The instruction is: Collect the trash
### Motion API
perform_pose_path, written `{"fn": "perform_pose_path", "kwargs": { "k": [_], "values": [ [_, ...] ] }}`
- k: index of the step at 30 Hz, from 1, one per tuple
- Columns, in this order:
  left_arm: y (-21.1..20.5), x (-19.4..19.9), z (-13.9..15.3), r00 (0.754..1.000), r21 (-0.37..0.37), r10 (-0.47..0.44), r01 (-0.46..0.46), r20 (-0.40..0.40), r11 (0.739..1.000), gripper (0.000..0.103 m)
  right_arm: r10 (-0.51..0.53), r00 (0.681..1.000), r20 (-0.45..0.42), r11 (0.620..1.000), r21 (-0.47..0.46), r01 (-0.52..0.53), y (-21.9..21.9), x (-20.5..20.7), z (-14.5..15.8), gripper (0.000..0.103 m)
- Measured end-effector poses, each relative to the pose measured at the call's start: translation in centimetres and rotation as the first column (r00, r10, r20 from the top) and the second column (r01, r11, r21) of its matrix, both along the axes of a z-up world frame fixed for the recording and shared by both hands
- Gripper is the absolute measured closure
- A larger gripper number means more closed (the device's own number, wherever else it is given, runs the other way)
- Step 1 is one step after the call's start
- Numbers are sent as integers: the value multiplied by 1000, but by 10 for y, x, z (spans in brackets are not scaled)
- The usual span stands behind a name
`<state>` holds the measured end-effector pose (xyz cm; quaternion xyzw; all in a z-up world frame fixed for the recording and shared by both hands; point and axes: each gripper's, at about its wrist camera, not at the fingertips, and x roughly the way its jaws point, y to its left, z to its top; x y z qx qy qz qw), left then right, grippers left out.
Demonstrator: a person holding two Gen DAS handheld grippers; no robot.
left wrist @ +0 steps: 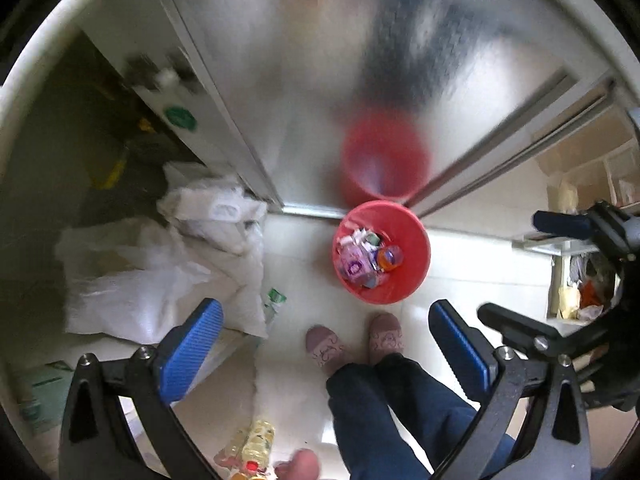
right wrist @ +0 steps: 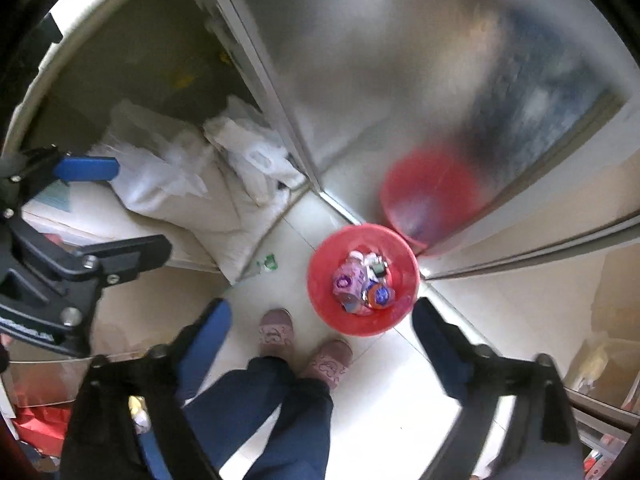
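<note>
A red bin (left wrist: 394,293) stands on the pale tiled floor against a frosted glass door, holding pink wrappers and an orange-and-blue pod. My left gripper (left wrist: 326,340) hangs high above the floor, pointing down, open with nothing between its blue pads. In the right wrist view the red bin (right wrist: 360,325) lies just ahead of my right gripper (right wrist: 324,340), which is also open and empty. Each gripper shows in the other's view: the right gripper (left wrist: 534,272) at the right edge, the left gripper (right wrist: 116,210) at the left edge. A small green wrapper (left wrist: 275,298) (right wrist: 267,262) lies on the floor left of the bin.
White plastic bags (left wrist: 160,272) (right wrist: 180,176) are piled left of the bin. A person's feet in pink slippers (left wrist: 324,344) (right wrist: 276,330) stand below it. A yellow bottle (left wrist: 258,442) lies at the bottom edge. The frosted door (left wrist: 320,80) mirrors the bin. Shelves (left wrist: 576,288) stand at right.
</note>
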<state>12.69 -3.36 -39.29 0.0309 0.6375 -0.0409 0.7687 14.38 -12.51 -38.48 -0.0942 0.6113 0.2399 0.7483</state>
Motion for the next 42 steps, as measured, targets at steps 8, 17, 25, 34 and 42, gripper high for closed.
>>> {"fn": "perform_pose_path", "kwargs": {
  "k": [8, 17, 25, 34, 42],
  "values": [
    [15, -26, 135, 980, 16, 45, -49, 196, 999, 1, 22, 988, 152, 1000, 10, -24, 0, -12, 122, 1],
    [17, -52, 288, 900, 52, 54, -85, 433, 995, 1, -69, 926, 371, 996, 78, 43, -18, -28, 262, 1],
    [14, -77, 360, 856, -24, 88, -89, 510, 996, 1, -152, 886, 438, 984, 148, 95, -31, -50, 338, 1],
    [17, -93, 376, 836, -52, 110, -97, 537, 994, 1, -203, 868, 452, 974, 180, 134, -28, -69, 363, 1],
    [15, -97, 376, 837, -58, 111, -95, 536, 994, 1, -181, 871, 457, 978, 176, 111, -22, -76, 370, 1]
  ]
}}
